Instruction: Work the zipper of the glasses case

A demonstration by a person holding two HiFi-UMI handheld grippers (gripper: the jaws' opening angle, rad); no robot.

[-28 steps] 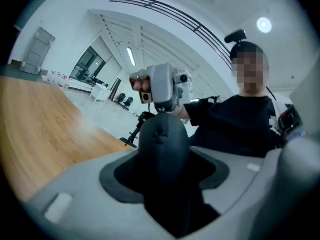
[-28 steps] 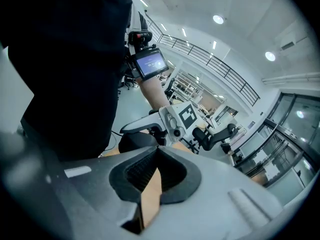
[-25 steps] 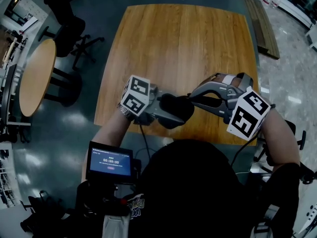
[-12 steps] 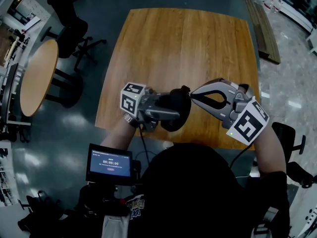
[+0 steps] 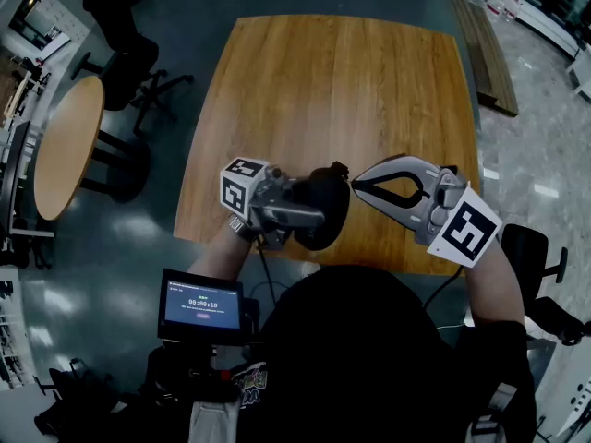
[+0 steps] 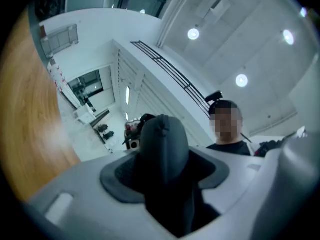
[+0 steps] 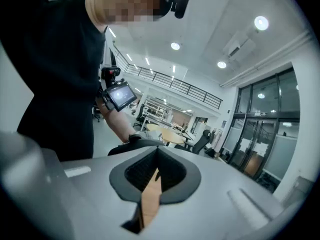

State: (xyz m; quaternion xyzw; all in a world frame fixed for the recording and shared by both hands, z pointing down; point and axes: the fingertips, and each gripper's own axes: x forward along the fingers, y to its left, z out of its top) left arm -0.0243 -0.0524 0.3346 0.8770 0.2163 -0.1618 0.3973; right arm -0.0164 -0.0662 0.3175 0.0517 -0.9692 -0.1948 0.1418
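Note:
The black glasses case hangs over the near edge of the wooden table, clamped on both sides by my left gripper. In the left gripper view the case stands on end between the pads, its seam facing the camera. My right gripper is shut, its tips against the case's upper right end beside a small nub. In the right gripper view the pads meet with a thin dark sliver at the tips; I cannot tell whether that is the zipper pull.
A round wooden table and black office chairs stand on the left. A long bench lies at the upper right. A small screen sits at the person's chest below the left gripper.
The left gripper has lifted and turned the case from lying sideways to nearly on end. The right gripper has rolled, staying at the case's right end.

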